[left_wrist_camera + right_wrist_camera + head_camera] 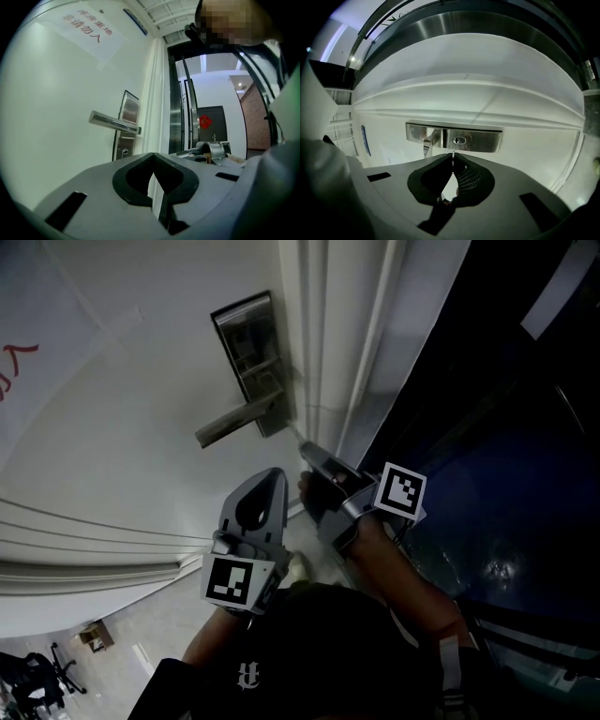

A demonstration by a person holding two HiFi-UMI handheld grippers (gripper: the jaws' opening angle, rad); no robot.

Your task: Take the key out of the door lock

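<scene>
By lock (458, 140), claw (453, 160) tight on key (453, 153)

support: white door (141, 446) | mounted on it: metal lock plate (248, 343) — lever handle (230, 425)

1. Upper left of your left gripper view: a paper sign (86, 26) on the door (51, 122) has two lines of red Chinese. The lower reads "非请勿入"; the upper looks like "库房重地".
2. Left edge of your head view: red strokes (13, 371), cut off and unreadable.
3. Centre right of your left gripper view: a red emblem (205, 122) on a far door (216, 117), too small to read.
4. Bottom of your head view: a white logo (247, 675) on your shirt, with no legible letters.
</scene>
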